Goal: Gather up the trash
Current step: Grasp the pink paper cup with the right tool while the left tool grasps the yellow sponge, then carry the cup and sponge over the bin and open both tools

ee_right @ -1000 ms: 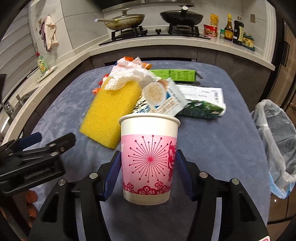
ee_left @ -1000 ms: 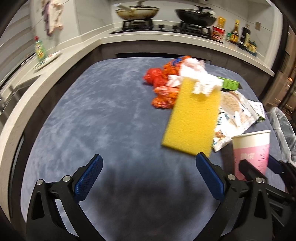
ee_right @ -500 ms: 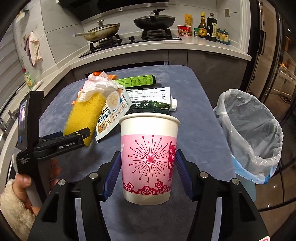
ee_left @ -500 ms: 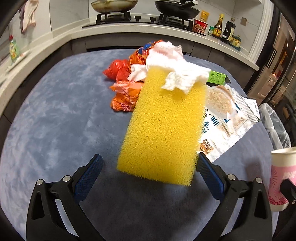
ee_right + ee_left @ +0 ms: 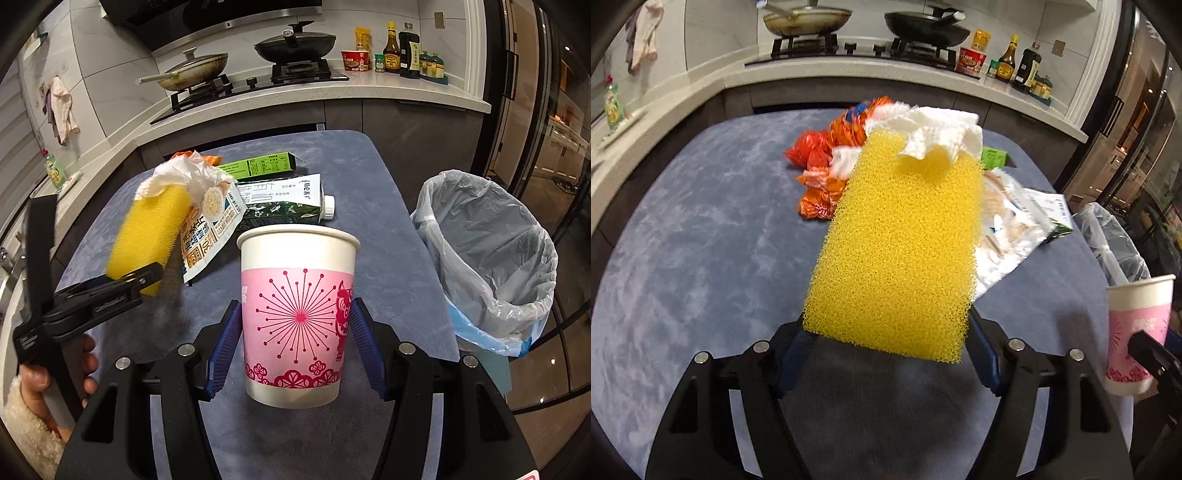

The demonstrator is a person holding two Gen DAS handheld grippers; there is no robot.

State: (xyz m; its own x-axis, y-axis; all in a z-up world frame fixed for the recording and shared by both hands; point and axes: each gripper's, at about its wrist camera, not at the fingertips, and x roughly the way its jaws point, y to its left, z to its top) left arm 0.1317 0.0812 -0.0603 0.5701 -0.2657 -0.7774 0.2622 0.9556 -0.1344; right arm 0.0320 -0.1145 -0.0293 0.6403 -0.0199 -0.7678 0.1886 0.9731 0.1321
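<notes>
The blue-grey table point(image 5: 399, 206) fills most of both views, with a kitchen counter and hob curving round its far side. Off the table's right edge stands the bin point(image 5: 491, 266), lined with a pale plastic bag, its mouth open.

The trash lies heaped on the far half of the table. Largest of it is the yellow sponge point(image 5: 901, 251), reaching from the heap toward the near edge, its far end under a crumpled white paper towel point(image 5: 942, 133). Left of the sponge sit crushed orange wrappers point(image 5: 827, 155). Right of it lies a printed snack bag point(image 5: 210, 229), then a dark green carton point(image 5: 284, 206) with a white cap, lying on its side, and beyond that a flat green box point(image 5: 258, 166).

The left gripper point(image 5: 886, 343) has the sponge's near end between its blue pads; its jaws are closing on it, each pad right at an edge of the sponge (whether they already press it I cannot tell). A hand in a fleecy cuff point(image 5: 55, 373) holds this gripper.

The right gripper point(image 5: 297, 339) is clamped on the pink and white paper cup point(image 5: 299, 314), a pad against each side, the cup upright, clear of the table and left of the bin.
</notes>
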